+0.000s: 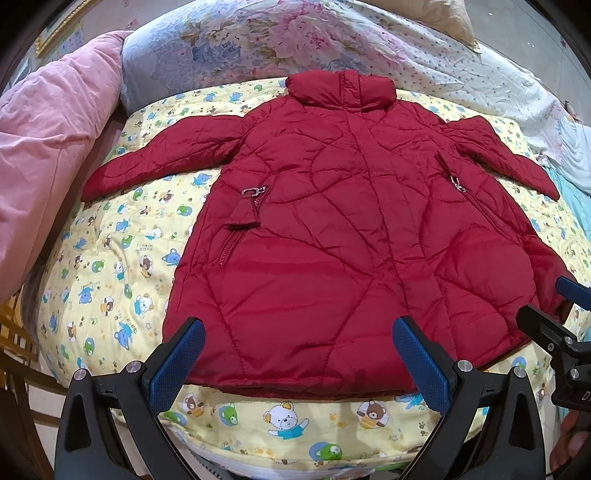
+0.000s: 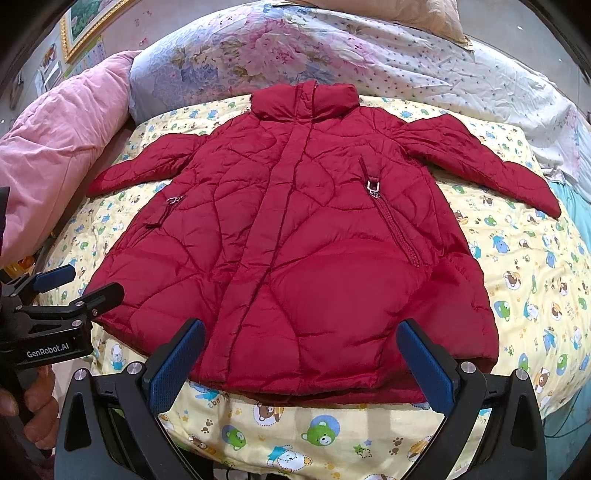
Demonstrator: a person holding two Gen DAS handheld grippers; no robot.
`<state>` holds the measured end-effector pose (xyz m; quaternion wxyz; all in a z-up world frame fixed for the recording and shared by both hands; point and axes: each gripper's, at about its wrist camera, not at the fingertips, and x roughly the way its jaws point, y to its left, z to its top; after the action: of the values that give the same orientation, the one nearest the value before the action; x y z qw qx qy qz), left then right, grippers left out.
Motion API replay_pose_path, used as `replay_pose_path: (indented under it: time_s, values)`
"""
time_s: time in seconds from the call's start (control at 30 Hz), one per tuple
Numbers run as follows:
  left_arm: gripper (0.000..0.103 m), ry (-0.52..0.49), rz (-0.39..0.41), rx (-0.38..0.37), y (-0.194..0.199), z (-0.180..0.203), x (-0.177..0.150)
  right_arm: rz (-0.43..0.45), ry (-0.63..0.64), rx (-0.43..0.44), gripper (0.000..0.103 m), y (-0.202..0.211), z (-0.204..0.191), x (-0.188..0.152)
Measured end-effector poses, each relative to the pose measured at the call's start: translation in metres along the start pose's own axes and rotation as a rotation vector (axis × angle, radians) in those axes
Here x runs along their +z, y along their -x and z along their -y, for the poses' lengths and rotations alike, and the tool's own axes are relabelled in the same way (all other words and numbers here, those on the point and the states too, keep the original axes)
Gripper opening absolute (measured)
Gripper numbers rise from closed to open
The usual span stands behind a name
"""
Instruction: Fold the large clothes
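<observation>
A red quilted jacket (image 1: 332,229) lies flat and face up on the bed, collar at the far end, both sleeves spread out to the sides; it also shows in the right wrist view (image 2: 295,240). My left gripper (image 1: 299,332) is open and empty, hovering over the hem near its left half. My right gripper (image 2: 301,332) is open and empty over the hem's right half. Each gripper shows in the other's view: the right one (image 1: 554,306) at the jacket's right hem corner, the left one (image 2: 81,284) at the left hem corner.
The jacket rests on a yellow bear-print quilt (image 1: 110,288). A pink duvet (image 1: 48,147) is piled at the left, a floral blanket (image 1: 258,44) and a white dotted sheet (image 1: 480,74) at the far end. A framed picture (image 2: 92,22) hangs on the wall.
</observation>
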<state>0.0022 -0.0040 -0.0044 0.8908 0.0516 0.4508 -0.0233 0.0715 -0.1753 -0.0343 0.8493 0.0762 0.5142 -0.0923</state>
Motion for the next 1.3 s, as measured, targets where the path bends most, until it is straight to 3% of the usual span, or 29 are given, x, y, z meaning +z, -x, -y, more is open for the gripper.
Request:
replay_pose_path:
  time_s: [0.4, 0.63, 0.83, 1.0, 1.3]
  values:
    - [0.102, -0.021, 0.002, 0.026, 0.001, 0.001, 0.001, 0.015, 0.002, -0.001, 0.103, 0.004, -0.003, 0.003]
    - [0.102, -0.027, 0.067, 0.036, 0.005, 0.005, 0.003, 0.020, 0.000, 0.004, 0.103, 0.006, -0.003, 0.005]
    - [0.102, -0.016, 0.052, 0.023, 0.005, 0.005, 0.003, 0.011, -0.003, 0.006, 0.103, 0.005, 0.000, 0.006]
    - [0.103, -0.027, -0.030, 0.027, 0.001, 0.004, 0.006, -0.004, 0.011, -0.017, 0.103, 0.004, 0.001, 0.006]
    - [0.102, 0.021, -0.013, -0.023, -0.009, -0.007, 0.016, 0.063, -0.065, -0.009, 0.103, 0.009, 0.029, 0.016]
